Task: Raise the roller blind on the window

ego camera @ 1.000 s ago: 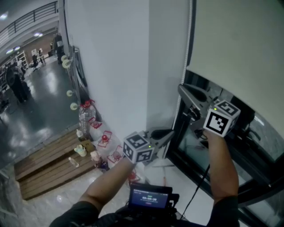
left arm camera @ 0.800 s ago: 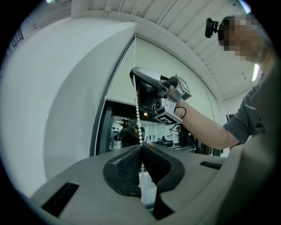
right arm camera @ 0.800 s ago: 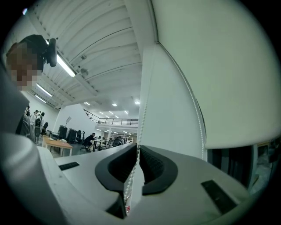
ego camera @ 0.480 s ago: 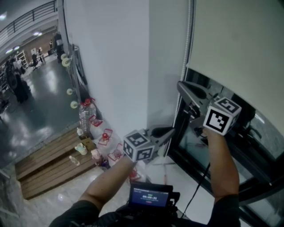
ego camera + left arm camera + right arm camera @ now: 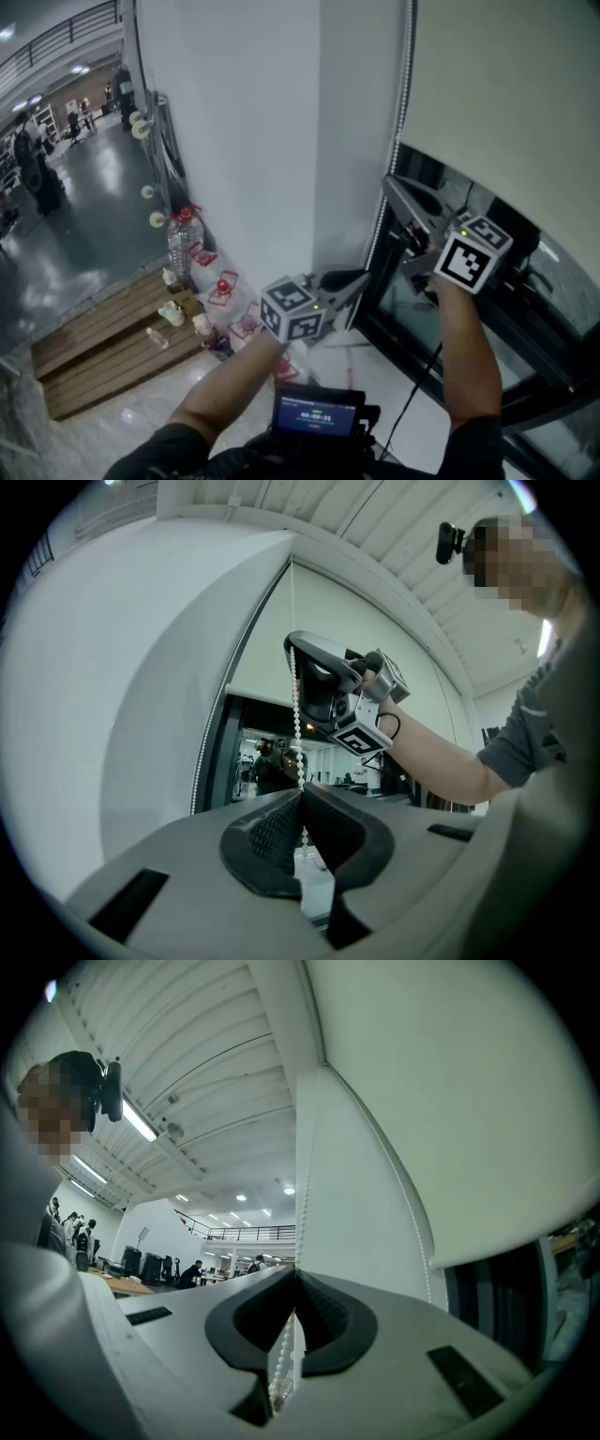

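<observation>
Pale cream fabric roller blind (image 5: 506, 94), part-raised over the dark window (image 5: 544, 309). White plastic bead chain (image 5: 297, 714) (hanging at the blind's left edge): your left gripper (image 5: 301, 794) pinches it low, and your right gripper (image 5: 295, 1279), jaws just closing, clamps it higher.

White wall (image 5: 244, 141) fills the middle, running to a dark window frame (image 5: 553, 361) on the right. Glossy grey floor (image 5: 75, 244) stretches left, a wooden pallet (image 5: 103, 352) at the wall's foot; strip lights (image 5: 139, 1121) glow on the ribbed ceiling (image 5: 216, 1044).
</observation>
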`<state>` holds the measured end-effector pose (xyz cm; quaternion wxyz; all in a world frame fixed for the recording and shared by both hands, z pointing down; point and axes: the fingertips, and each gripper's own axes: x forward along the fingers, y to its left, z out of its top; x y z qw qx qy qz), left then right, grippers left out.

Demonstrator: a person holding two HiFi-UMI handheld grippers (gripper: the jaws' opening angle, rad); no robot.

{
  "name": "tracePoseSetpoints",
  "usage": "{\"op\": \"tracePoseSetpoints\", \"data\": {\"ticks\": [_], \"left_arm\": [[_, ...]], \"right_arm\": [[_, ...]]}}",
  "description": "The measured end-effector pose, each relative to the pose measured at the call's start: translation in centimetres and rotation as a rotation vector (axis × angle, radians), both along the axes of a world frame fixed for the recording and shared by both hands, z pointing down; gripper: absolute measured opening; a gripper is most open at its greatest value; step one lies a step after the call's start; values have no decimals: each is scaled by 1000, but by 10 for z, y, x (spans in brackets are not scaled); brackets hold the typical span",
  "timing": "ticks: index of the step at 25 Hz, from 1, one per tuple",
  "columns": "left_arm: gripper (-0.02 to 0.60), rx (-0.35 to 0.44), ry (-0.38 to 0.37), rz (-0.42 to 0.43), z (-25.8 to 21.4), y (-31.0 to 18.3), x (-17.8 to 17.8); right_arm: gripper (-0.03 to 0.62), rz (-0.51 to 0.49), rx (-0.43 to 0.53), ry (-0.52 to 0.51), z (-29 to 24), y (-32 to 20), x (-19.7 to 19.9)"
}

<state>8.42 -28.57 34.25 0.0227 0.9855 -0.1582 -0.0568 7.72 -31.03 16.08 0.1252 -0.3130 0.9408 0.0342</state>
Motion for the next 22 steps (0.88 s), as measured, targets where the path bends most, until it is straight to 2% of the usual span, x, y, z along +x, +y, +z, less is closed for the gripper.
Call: {"op": "tracePoseSetpoints", "data": {"ticks": [7, 18, 22], "left_arm": [[-2, -29, -34, 10, 25, 3, 4], [-2, -114, -117, -6, 98, -1, 10], [-2, -161, -111, -25, 113, -1, 2]], "right_arm": [[14, 51, -6, 66, 25, 0, 0], [14, 79, -79, 79, 98, -1, 8], [14, 82, -87, 62, 113, 1, 9]]}}
